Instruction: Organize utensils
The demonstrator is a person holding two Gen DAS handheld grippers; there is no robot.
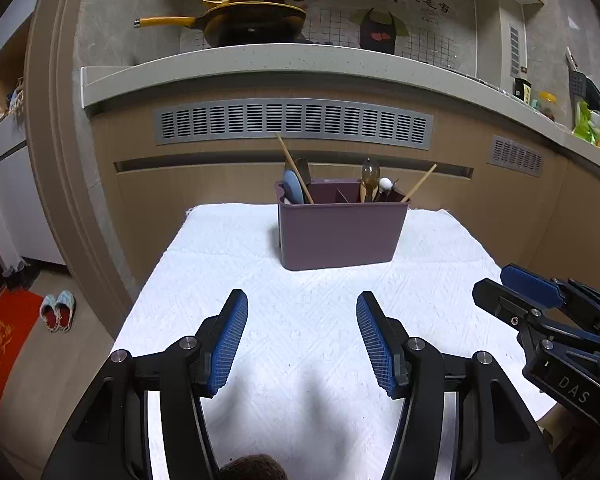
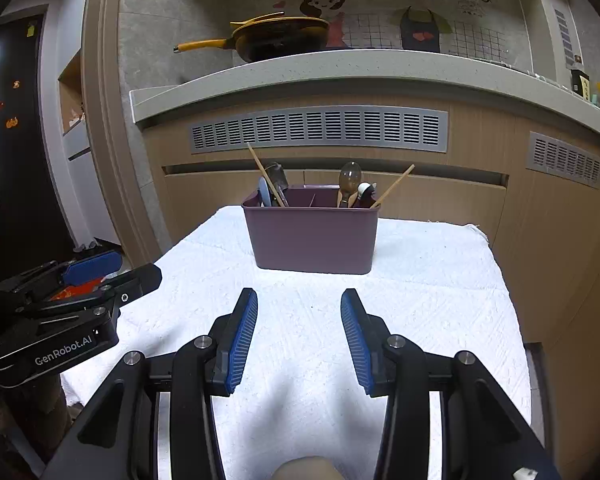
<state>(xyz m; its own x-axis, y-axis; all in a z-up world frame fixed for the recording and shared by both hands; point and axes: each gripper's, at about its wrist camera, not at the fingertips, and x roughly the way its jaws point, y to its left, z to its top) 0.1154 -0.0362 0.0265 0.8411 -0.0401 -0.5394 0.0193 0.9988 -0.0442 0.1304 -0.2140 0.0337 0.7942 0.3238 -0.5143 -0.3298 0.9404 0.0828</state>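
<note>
Purple caddy (image 1: 340, 232) stands at far end of the white-clothed desk (image 1: 228, 264), utensils upright inside, sticks leaning outward. It lies straight ahead of both tools, well apart. Left tool (image 1: 302, 344) and right tool (image 2: 299, 340) both released, empty; neither clearly nearer.

Left gripper (image 1: 302, 344) fingers apart, purple caddy (image 1: 340, 232) w/ utensils on white cloth (image 1: 228, 264)

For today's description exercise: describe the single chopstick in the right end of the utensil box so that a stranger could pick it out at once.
Find the white cloth on the table, then the purple box at its far edge. In the box's right compartment, beside a clear brownish spoon, stands the chopstick: the only thin pale wooden stick leaning out to the right.
</note>
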